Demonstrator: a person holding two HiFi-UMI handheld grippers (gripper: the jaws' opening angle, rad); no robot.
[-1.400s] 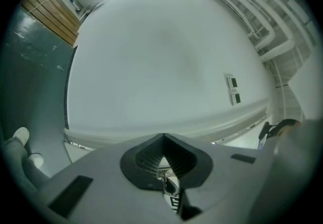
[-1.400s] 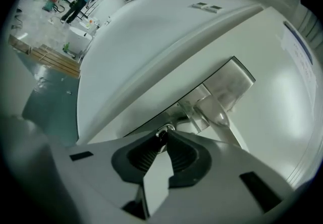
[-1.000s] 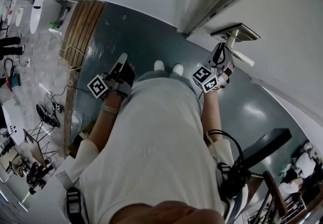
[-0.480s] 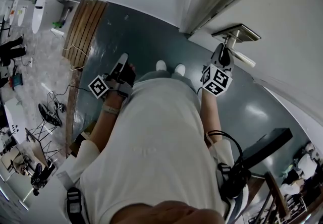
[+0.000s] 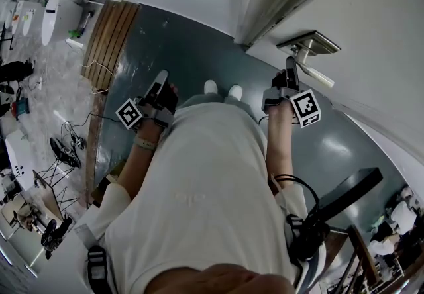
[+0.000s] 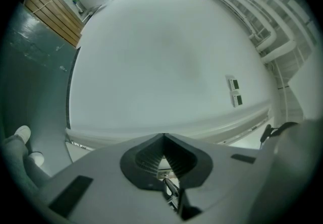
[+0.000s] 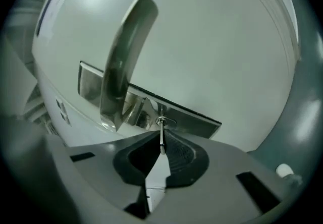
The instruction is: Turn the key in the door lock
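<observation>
The silver door handle (image 7: 123, 61) and its lock plate (image 7: 194, 117) fill the right gripper view. A thin metal key (image 7: 161, 137) sticks out of the lock cylinder (image 7: 162, 121), edge-on between my right gripper's (image 7: 160, 150) jaws. Those jaws have just been closing and are shut on the key. In the head view the right gripper (image 5: 289, 66) reaches up to the handle (image 5: 317, 75) on the white door (image 5: 371, 28). My left gripper (image 5: 161, 78) hangs apart at the left, shut and holding nothing, facing a white wall (image 6: 161, 56).
The person's white shoes (image 5: 220, 88) stand on the grey-blue floor close to the door frame (image 5: 265, 1). A wooden slatted panel (image 5: 109, 31) and cables with gear (image 5: 63, 144) lie at the left. A dark object (image 5: 344, 195) stands at the lower right.
The right gripper has rolled about its own line at the lock; its marker cube swung from the hand's left side to its right. The left gripper has stayed still.
</observation>
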